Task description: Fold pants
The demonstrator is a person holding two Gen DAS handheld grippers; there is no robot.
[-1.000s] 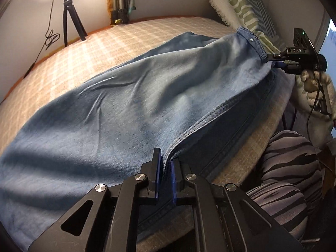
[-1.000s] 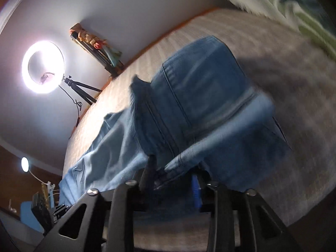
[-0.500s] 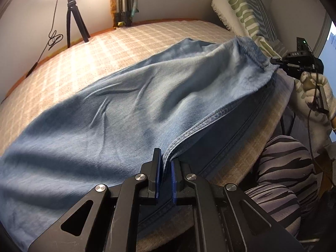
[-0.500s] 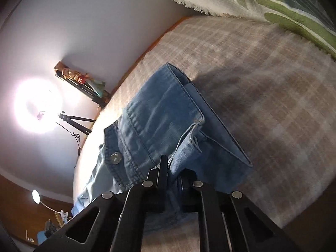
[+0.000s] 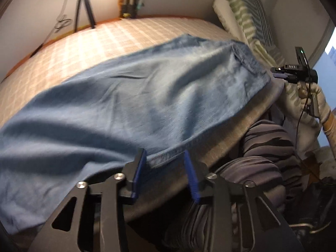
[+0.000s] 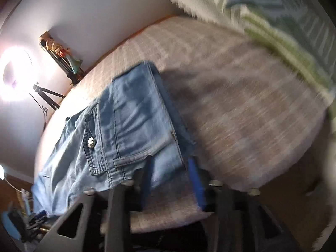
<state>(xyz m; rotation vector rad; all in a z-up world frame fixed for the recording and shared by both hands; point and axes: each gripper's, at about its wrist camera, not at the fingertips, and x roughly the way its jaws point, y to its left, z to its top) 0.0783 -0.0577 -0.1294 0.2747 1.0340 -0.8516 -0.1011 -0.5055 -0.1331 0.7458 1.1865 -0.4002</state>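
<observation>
Checked bedspread [image 5: 134,35] under folded jeans [image 5: 130,105]; ring light [image 6: 12,77] by wall.

Pants [image 5: 147,96] soft matt denim; bedcover [image 5: 105,40] woven checked cloth.

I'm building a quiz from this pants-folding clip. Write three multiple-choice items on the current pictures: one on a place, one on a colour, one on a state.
1. Where do the jeans lie?
A. on the checked bed
B. on the floor
C. on a chair

2. What colour are the pads inside the left gripper?
A. red
B. blue
C. white

3. How do the right gripper's jaws stand?
A. clamped on the waistband
B. clamped on the striped blanket
C. apart, pressing nothing

Answers:
1 A: the denim spreads flat across the bedcover.
2 B: both pads show blue against the black fingers.
3 C: its jaws have just been opening, and the waistband edge lies loose between them.
</observation>
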